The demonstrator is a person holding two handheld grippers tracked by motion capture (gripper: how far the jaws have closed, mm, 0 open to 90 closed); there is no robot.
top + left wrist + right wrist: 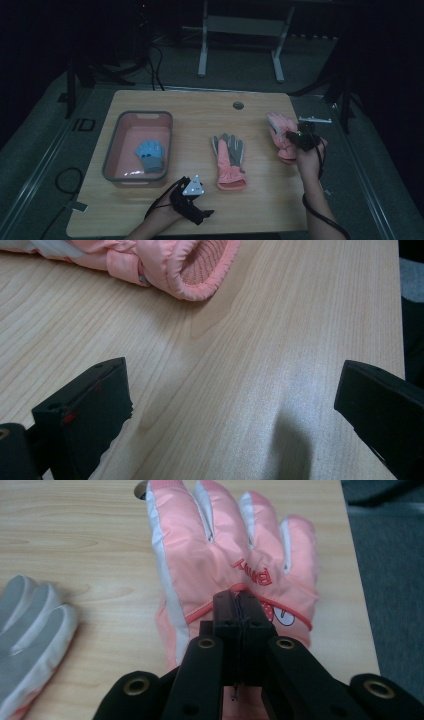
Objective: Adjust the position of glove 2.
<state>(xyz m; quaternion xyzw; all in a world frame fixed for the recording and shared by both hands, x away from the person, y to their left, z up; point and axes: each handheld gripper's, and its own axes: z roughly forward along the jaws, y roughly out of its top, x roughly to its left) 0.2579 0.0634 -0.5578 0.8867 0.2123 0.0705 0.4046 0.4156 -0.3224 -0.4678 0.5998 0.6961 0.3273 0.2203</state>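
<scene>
Evidently the right gripper (239,611) pinches the pink glove (220,555), jaws pressed together on its back. Soft, light, floppy; the cuff likely grips better. Left gripper (232,405) jaws are spread.

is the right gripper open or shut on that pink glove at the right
Shut. In the right gripper view the right gripper has its jaws pressed together over the back of the pink glove; whether they pinch fabric cannot be told.

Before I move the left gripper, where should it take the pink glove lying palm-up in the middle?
Probably the knit cuff. The palm-up pink glove lies flat, fingers pointing away, cuff nearest the open left gripper. Come in low from the near edge and pinch the cuff's raised rim.
</scene>
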